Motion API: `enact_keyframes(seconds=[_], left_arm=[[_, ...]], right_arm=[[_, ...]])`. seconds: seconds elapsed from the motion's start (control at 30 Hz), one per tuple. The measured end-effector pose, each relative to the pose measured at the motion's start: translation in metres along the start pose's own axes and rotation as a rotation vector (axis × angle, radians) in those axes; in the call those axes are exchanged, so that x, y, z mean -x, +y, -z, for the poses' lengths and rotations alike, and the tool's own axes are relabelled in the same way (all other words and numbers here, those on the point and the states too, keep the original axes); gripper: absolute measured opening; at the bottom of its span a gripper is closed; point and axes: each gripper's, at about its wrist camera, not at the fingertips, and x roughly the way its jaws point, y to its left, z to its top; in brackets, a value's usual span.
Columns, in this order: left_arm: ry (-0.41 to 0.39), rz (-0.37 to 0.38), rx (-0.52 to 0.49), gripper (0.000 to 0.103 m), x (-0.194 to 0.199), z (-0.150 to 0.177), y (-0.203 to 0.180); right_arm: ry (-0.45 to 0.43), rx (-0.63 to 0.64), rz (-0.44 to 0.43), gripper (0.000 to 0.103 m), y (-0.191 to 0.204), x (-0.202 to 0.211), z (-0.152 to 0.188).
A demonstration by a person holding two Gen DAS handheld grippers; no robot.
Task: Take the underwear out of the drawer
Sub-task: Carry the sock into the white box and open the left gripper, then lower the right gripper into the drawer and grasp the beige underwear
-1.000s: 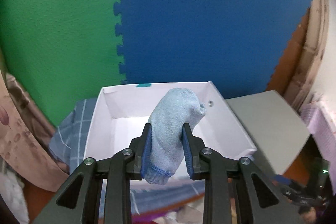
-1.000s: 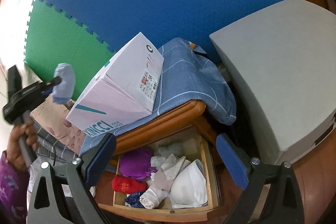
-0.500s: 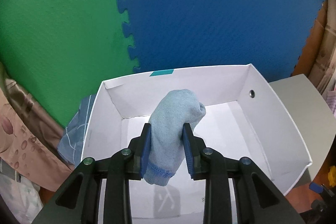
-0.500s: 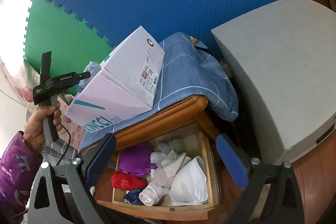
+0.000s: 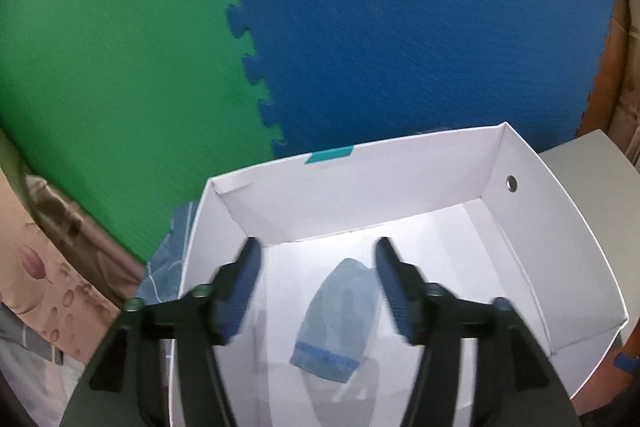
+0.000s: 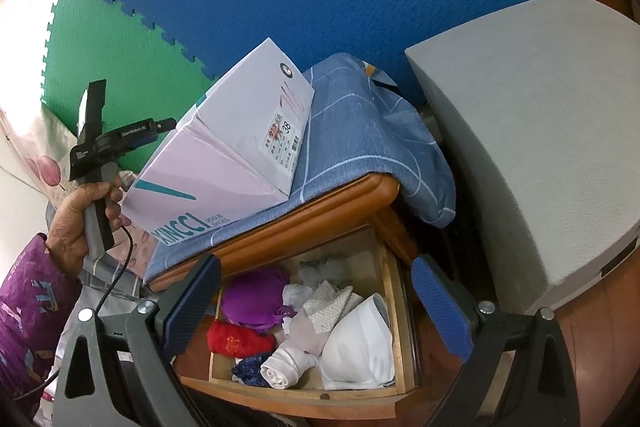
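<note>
My left gripper [image 5: 316, 283] had just been opening over the box [image 5: 560, 227]; the blue sock [image 5: 336, 319] lay loose inside. My right gripper [image 6: 316, 307] hung wide open, empty, above the drawer [image 6: 394, 311].

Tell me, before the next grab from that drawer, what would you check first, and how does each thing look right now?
1. Light blue piece inside white box: ok.
2. Left gripper has just been opening, pads off the piece: ok.
3. Right gripper open, nothing held: ok.
4. Drawer pulled out, clothes reachable: ok.
5. Piece settled on the box floor: cannot tell, it is blurred.
</note>
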Motion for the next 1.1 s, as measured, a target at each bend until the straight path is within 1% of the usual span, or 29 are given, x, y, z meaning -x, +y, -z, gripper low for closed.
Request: enact_keyframes(seconds=[0.1,0.2,0.27,0.33,0.37,0.43,0.5,0.57,0.63,0.7,0.73,0.8,0.83,0.9,0.97,1.03,1.1], left_arm=[[-0.052,-0.023,-0.003,0.082,0.016,0.003,-0.002],[-0.124,-0.018,-0.008,0.084,0.042,0.01,-0.005],[-0.157,-0.016,-0.015,0.09,0.061,0.018,-0.008],[-0.196,-0.011,-0.016,0.092,0.083,0.03,-0.01],[-0.222,-0.003,-0.014,0.093,0.096,0.039,-0.01],[-0.258,0.004,-0.011,0.103,0.119,0.058,-0.01],[-0.286,0.022,0.001,0.103,0.138,0.082,-0.005],[-0.279,0.086,0.021,0.103,0.15,0.111,0.003],[-0.255,0.108,0.045,0.103,0.153,0.137,0.012],[-0.225,0.147,0.081,0.103,0.15,0.164,0.024],[-0.215,0.183,0.099,0.103,0.148,0.179,0.03],[-0.197,0.209,0.13,0.103,0.14,0.204,0.04],[-0.176,0.229,0.139,0.103,0.133,0.213,0.042],[-0.132,0.272,0.166,0.103,0.123,0.229,0.047],[-0.08,0.316,0.214,0.103,0.114,0.235,0.05],[-0.081,0.355,0.236,0.103,0.112,0.238,0.053],[-0.078,0.336,0.247,0.103,0.109,0.241,0.052]], right_arm=[[0.002,0.008,0.003,0.098,0.001,0.0,0.0],[0.01,0.031,0.013,0.098,0.005,-0.003,0.001],[0.021,0.054,0.017,0.098,0.008,-0.005,0.003],[0.04,0.079,0.009,0.098,0.013,-0.008,0.005],[0.056,0.094,0.002,0.098,0.016,-0.011,0.008],[0.099,0.132,-0.009,0.098,0.024,-0.018,0.013],[0.172,0.187,-0.025,0.098,0.036,-0.03,0.022],[0.24,0.255,-0.02,0.098,0.049,-0.045,0.033],[0.307,0.347,0.002,0.098,0.066,-0.062,0.047],[0.366,0.45,0.03,0.098,0.081,-0.08,0.063],[0.401,0.512,0.039,0.098,0.089,-0.09,0.073],[0.467,0.617,0.079,0.098,0.1,-0.111,0.09],[0.496,0.663,0.098,0.098,0.106,-0.122,0.097],[0.53,0.757,0.121,0.098,0.113,-0.14,0.106],[0.538,0.879,0.158,0.098,0.119,-0.156,0.115],[0.569,0.943,0.178,0.098,0.116,-0.171,0.12],[0.603,0.957,0.196,0.098,0.112,-0.185,0.122]])
